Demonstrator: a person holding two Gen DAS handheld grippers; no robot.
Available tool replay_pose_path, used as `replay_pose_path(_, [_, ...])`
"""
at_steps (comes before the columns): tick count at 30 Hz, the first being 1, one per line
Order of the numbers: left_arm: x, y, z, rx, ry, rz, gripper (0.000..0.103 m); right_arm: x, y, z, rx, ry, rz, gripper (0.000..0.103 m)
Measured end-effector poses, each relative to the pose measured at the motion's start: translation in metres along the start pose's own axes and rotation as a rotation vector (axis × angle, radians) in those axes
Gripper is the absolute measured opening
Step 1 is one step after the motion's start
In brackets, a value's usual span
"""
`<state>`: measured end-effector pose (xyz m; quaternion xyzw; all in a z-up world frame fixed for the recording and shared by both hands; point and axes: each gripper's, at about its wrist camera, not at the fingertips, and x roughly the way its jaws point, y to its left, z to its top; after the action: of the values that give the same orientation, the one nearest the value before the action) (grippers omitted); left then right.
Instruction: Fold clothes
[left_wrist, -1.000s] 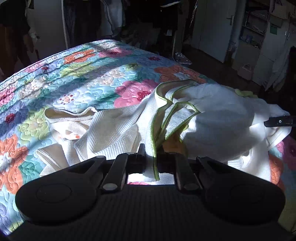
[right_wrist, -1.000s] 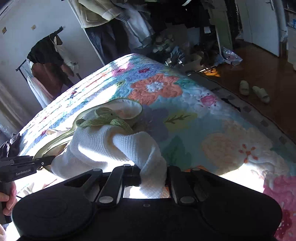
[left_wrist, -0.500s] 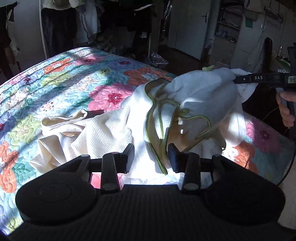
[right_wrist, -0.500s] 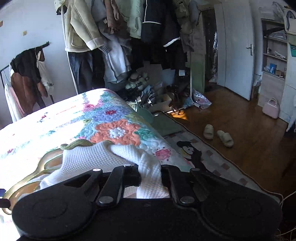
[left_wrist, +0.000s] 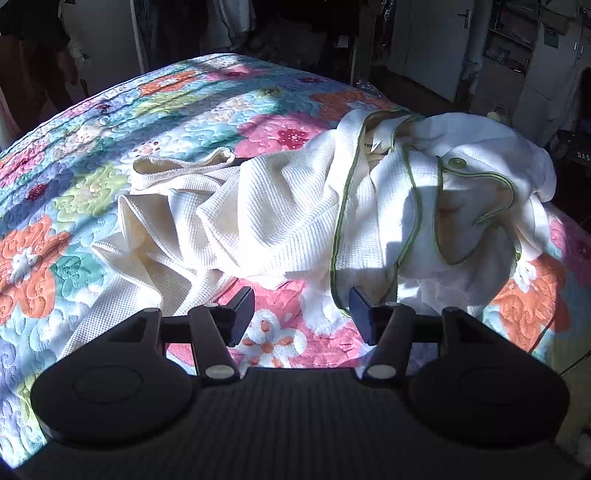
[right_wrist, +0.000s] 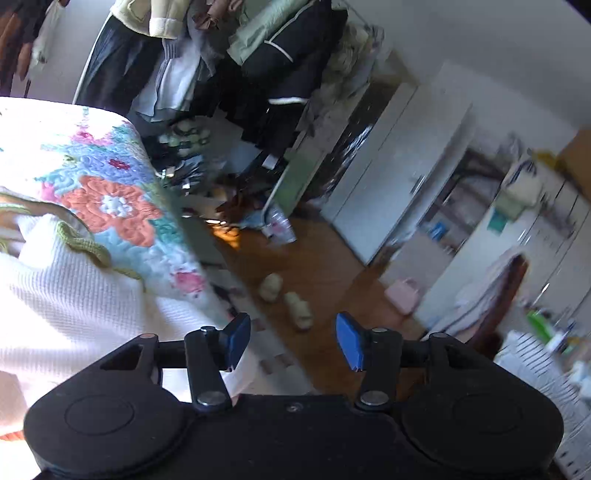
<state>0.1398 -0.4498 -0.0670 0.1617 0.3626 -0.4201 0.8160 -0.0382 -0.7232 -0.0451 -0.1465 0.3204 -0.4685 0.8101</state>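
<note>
Left gripper (left_wrist: 301, 314) sits low over the floral quilt (left_wrist: 74, 192), its 2 fingers spread wide with only pink quilt pattern between them, nothing pinched. Just ahead of it lies the cream waffle-knit garment (left_wrist: 280, 206), crumpled in a loose heap across the middle and right of the bed, part in bright sun and part in shadow. Green piping (left_wrist: 341, 206) runs along its edges, and a round green button (left_wrist: 457, 162) shows near the top right of the heap. A ribbed cuff or hem (left_wrist: 184, 164) stretches out to the left, flat on the quilt. The garment's nearest green-trimmed edge lies right by the left gripper's right finger; whether it touches is hard to tell. Over on the right wrist view, the right gripper (right_wrist: 293, 341) is tilted and pointing off the bed, its blue-padded fingers (right_wrist: 349, 341) wide apart and holding nothing. The same garment (right_wrist: 62, 295) lies at the left of that view on the quilt's (right_wrist: 110, 177) edge, beside the gripper's left finger. Beyond, blurred, are a wooden floor (right_wrist: 325, 266), 2 slippers (right_wrist: 284, 299), hanging clothes (right_wrist: 207, 62) and white cupboard doors (right_wrist: 391, 166).
</note>
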Motion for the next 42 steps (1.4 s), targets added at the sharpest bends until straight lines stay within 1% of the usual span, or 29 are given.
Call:
replay_pose_path(2, [-0.002, -0.004, -0.002, 0.03, -0.013, -0.014, 0.062, -0.023, -0.003, 0.005, 0.034, -0.038, 0.149, 0.057])
replay_pose_path(5, [-0.002, -0.01, -0.003, 0.097, -0.023, -0.034, 0.062, -0.053, -0.007, 0.008, 0.144, -0.086, 0.523, 0.058])
replay_pose_path(7, [-0.003, -0.013, -0.003, 0.138, -0.057, -0.033, 0.062, -0.057, 0.006, 0.005, 0.172, -0.072, 0.744, 0.058])
replay_pose_path(8, [-0.004, -0.015, -0.004, 0.166, -0.083, -0.029, 0.063, -0.058, 0.015, 0.003, 0.168, -0.058, 0.843, 0.059])
replay_pose_path(9, [-0.004, -0.017, -0.004, 0.193, -0.11, -0.024, 0.064, -0.059, 0.028, 0.002, 0.118, -0.036, 0.911, 0.062])
replay_pose_path(10, [-0.003, -0.02, -0.004, 0.231, -0.132, -0.007, 0.067, -0.064, 0.043, -0.001, 0.038, -0.023, 0.935, 0.063])
replay_pose_path(12, [0.003, -0.029, -0.007, 0.348, -0.151, 0.025, 0.067, -0.075, 0.064, -0.011, -0.11, -0.046, 0.876, 0.067])
replay_pose_path(14, [0.013, -0.037, -0.008, 0.435, -0.099, 0.053, 0.067, -0.087, 0.085, -0.02, -0.256, -0.069, 0.814, 0.067])
replay_pose_path(16, [0.021, -0.039, -0.008, 0.452, -0.076, 0.072, 0.067, -0.099, 0.106, -0.029, -0.402, -0.091, 0.749, 0.067])
replay_pose_path(17, [0.024, -0.037, -0.008, 0.439, -0.086, 0.065, 0.067, -0.1, 0.113, -0.031, -0.434, -0.088, 0.734, 0.067])
replay_pose_path(19, [0.031, -0.032, -0.008, 0.412, -0.106, 0.061, 0.067, -0.087, 0.11, -0.024, -0.384, -0.065, 0.752, 0.064])
replay_pose_path(20, [0.037, -0.031, -0.007, 0.407, -0.087, 0.085, 0.067, -0.082, 0.107, -0.02, -0.363, -0.062, 0.75, 0.051])
replay_pose_path(21, [0.044, -0.032, -0.005, 0.412, -0.05, 0.126, 0.067, -0.078, 0.102, -0.015, -0.335, -0.064, 0.735, 0.019])
replay_pose_path(22, [0.047, -0.031, -0.003, 0.401, -0.033, 0.149, 0.065, -0.075, 0.094, -0.011, -0.292, -0.064, 0.72, 0.011])
replay_pose_path(24, [0.052, -0.028, 0.001, 0.371, -0.006, 0.188, 0.051, -0.066, 0.074, -0.002, -0.189, -0.088, 0.674, 0.007])
replay_pose_path(25, [0.048, -0.025, 0.004, 0.339, -0.013, 0.164, 0.041, -0.064, 0.065, 0.0, -0.153, -0.121, 0.599, 0.006])
replay_pose_path(26, [0.044, -0.021, 0.007, 0.304, -0.023, 0.135, 0.037, -0.062, 0.056, 0.0, -0.142, -0.166, 0.486, 0.006])
replay_pose_path(27, [0.039, -0.018, 0.01, 0.271, -0.029, 0.119, 0.037, -0.059, 0.048, 0.001, -0.149, -0.213, 0.362, 0.006])
replay_pose_path(28, [0.035, -0.017, 0.012, 0.253, -0.034, 0.111, 0.037, -0.054, 0.04, 0.003, -0.136, -0.231, 0.286, 0.006])
replay_pose_path(29, [0.032, -0.017, 0.014, 0.252, -0.043, 0.105, 0.037, -0.047, 0.027, 0.005, -0.075, -0.212, 0.263, 0.006])
replay_pose_path(30, [0.03, -0.019, 0.015, 0.266, -0.054, 0.097, 0.038, -0.038, 0.013, 0.007, 0.004, -0.171, 0.275, 0.006])
replay_pose_path(32, [0.028, -0.024, 0.015, 0.308, -0.077, 0.086, 0.045, -0.025, 0.002, 0.005, 0.059, -0.112, 0.301, 0.006])
replay_pose_path(33, [0.029, -0.028, 0.015, 0.339, -0.085, 0.089, 0.047, -0.019, 0.005, 0.002, 0.036, -0.1, 0.283, 0.006])
replay_pose_path(35, [0.032, -0.035, 0.013, 0.395, -0.1, 0.102, 0.06, -0.012, 0.008, -0.001, -0.015, -0.095, 0.221, 0.006])
replay_pose_path(36, [0.034, -0.04, 0.013, 0.426, -0.109, 0.121, 0.062, -0.008, 0.007, -0.001, -0.025, -0.091, 0.191, 0.006])
replay_pose_path(38, [0.035, -0.046, 0.01, 0.455, -0.119, 0.132, 0.071, 0.005, -0.007, 0.001, 0.051, -0.057, 0.18, 0.006])
replay_pose_path(39, [0.035, -0.049, 0.009, 0.471, -0.122, 0.117, 0.073, 0.01, -0.016, 0.001, 0.097, -0.038, 0.178, 0.006])
replay_pose_path(41, [0.036, -0.054, 0.007, 0.499, -0.128, 0.083, 0.084, 0.021, -0.028, -0.001, 0.161, 0.002, 0.163, 0.006])
replay_pose_path(42, [0.036, -0.057, 0.006, 0.506, -0.135, 0.071, 0.086, 0.025, -0.029, -0.002, 0.181, 0.019, 0.17, 0.006])
